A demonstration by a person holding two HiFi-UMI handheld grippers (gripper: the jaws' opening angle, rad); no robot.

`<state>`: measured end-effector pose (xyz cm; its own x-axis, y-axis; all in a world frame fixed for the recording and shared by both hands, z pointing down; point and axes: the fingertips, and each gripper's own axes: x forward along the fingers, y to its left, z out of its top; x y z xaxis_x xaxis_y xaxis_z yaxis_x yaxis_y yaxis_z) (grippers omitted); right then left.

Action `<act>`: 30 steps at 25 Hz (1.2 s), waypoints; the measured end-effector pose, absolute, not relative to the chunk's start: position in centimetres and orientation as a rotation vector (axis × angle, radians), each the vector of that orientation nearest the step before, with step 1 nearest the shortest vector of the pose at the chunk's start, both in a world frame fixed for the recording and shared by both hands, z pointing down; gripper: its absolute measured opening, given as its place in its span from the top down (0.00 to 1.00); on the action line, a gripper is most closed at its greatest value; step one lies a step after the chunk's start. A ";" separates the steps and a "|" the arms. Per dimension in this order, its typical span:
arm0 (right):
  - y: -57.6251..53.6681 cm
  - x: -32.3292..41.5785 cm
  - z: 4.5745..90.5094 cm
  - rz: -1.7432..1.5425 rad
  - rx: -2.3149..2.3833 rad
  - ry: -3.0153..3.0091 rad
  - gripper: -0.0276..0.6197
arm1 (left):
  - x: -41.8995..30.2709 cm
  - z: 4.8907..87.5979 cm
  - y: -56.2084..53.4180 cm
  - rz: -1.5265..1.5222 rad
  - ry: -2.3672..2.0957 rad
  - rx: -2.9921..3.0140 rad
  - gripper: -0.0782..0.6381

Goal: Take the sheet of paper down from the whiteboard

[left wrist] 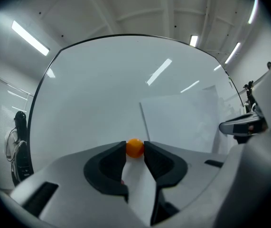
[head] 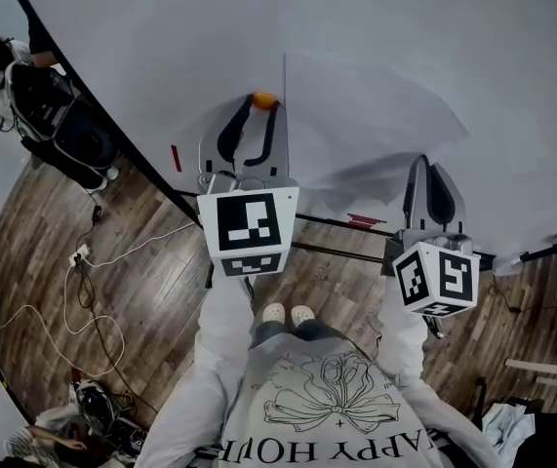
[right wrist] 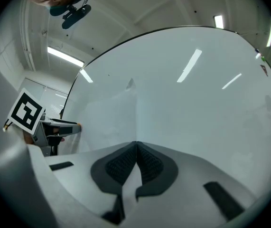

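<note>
Left gripper (left wrist: pixel 135 146) is clenched on a small round orange magnet (head: pixel 263 98), just beside the left edge of the thin white paper sheet (head: pixel 366 105). Right gripper (right wrist: pixel 136 145) is pinched flat on the sheet's right edge. The sheet lies against the large whiteboard (head: pixel 141 27), bowing outward. Judged light, limp and tearable, so grip its margins.

this looks like a lab or a test room, not a home. a large whiteboard (head: pixel 405 27) fills one wall, and long strip lights (left wrist: pixel 30 38) run across a white ceiling. on the wood-pattern floor (head: pixel 151 291), loose cables (head: pixel 93 300) lie near dark equipment (head: pixel 63 130).
</note>
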<state>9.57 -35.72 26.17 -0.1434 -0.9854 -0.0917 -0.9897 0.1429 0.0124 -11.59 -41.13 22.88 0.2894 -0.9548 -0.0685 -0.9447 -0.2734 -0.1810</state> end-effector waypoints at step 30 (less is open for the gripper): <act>-35.2 8.2 24.7 0.198 -2.007 2.304 0.95 | -13.7 24.8 -38.2 0.013 1.832 -2.361 0.84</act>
<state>8.20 -35.15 24.73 -0.1387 -0.9797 -0.1445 -0.9900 0.1335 0.0449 -13.73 -38.18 24.76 0.2526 -0.9624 -0.1003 -0.9637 -0.2409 -0.1153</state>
